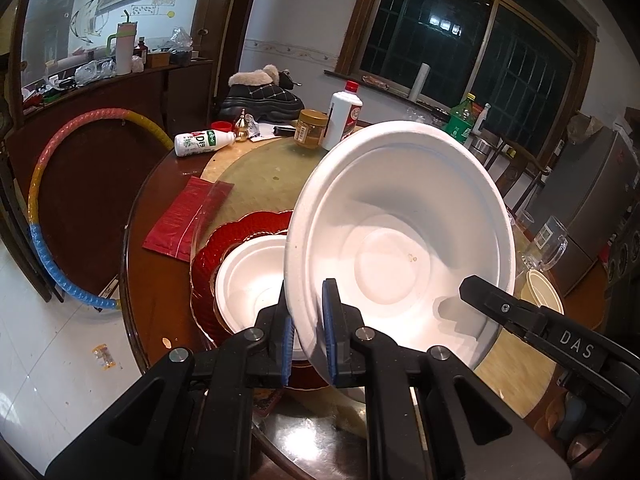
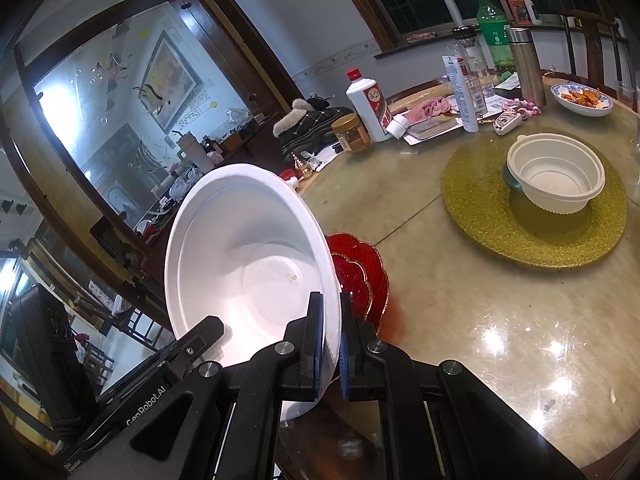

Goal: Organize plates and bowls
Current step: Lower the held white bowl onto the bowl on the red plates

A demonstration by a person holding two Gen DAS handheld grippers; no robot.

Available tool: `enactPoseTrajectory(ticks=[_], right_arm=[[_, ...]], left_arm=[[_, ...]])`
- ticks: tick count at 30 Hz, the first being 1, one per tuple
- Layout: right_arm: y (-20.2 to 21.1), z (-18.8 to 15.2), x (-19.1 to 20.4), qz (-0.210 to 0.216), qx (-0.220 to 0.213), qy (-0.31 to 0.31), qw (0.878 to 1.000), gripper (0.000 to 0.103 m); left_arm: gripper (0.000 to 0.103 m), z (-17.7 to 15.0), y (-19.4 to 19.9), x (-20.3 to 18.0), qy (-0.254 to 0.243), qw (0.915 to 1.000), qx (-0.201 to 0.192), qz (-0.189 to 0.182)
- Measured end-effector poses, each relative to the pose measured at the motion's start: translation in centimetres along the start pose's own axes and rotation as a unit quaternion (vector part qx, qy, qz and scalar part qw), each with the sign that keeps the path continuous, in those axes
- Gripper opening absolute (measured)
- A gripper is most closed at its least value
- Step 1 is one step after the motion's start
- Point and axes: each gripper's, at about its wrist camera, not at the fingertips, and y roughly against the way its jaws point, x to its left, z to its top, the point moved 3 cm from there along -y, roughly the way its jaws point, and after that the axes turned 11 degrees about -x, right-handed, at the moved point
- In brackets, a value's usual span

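At frame centre, the white foam bowl [image 1: 400, 240] is pinched at opposite rim edges by left gripper [image 1: 308, 336] & right gripper [image 2: 331, 344]. Light, crushable foam, probably: best held gently at the rim.

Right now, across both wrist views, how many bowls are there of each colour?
White: 2, the held bowl and the bowl on red plate
Cream: 1, the cream bowl
Blue-patterned: 1, the bowl with food
Total: 4
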Motion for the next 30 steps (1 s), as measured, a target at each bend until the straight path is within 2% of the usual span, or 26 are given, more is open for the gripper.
enactPoseTrajectory(ticks=[30], right_arm=[[-0.4, -0.5, 1.2, 0.006, 0.006, 0.005, 1.000, 0.006]], left_arm=[[0.011, 0.0, 0.6, 0.9, 0.011, 0.9999, -0.003, 0.004]])
